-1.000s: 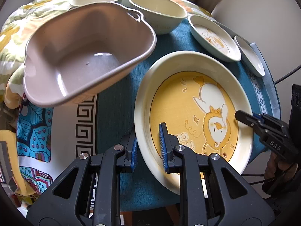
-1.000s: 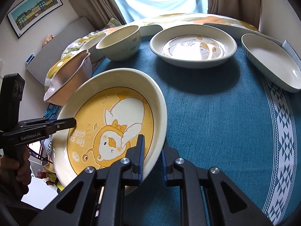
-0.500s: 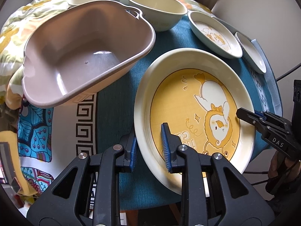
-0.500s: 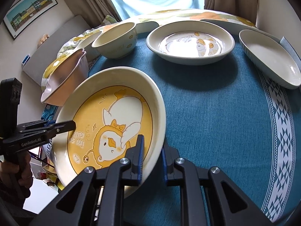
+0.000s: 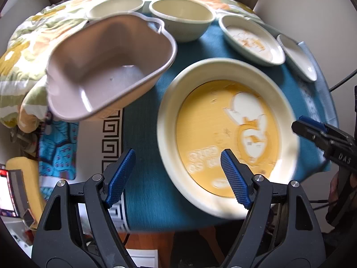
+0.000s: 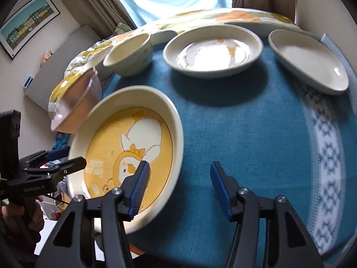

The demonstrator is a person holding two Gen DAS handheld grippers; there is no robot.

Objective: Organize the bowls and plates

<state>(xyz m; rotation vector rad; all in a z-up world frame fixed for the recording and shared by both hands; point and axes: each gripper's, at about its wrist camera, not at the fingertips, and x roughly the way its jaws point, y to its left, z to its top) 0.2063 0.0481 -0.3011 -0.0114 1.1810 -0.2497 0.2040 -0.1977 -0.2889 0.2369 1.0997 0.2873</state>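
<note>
While both sets of jaws are opening, left gripper (image 5: 178,169) and right gripper (image 6: 178,186) hold nothing; the yellow plate (image 5: 225,134) lies on the blue tablecloth (image 6: 245,120), pink basin (image 5: 107,71) at ten o'clock

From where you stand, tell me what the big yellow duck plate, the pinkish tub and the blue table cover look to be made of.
Yellow duck plate: likely glazed ceramic, possibly melamine; thick cream rim, smooth printed face.
Pinkish tub: probably plastic; thin moulded walls, rolled rim, soft sheen.
Blue table cover: fabric with a short fuzzy nap and a woven white border; matte.
</note>
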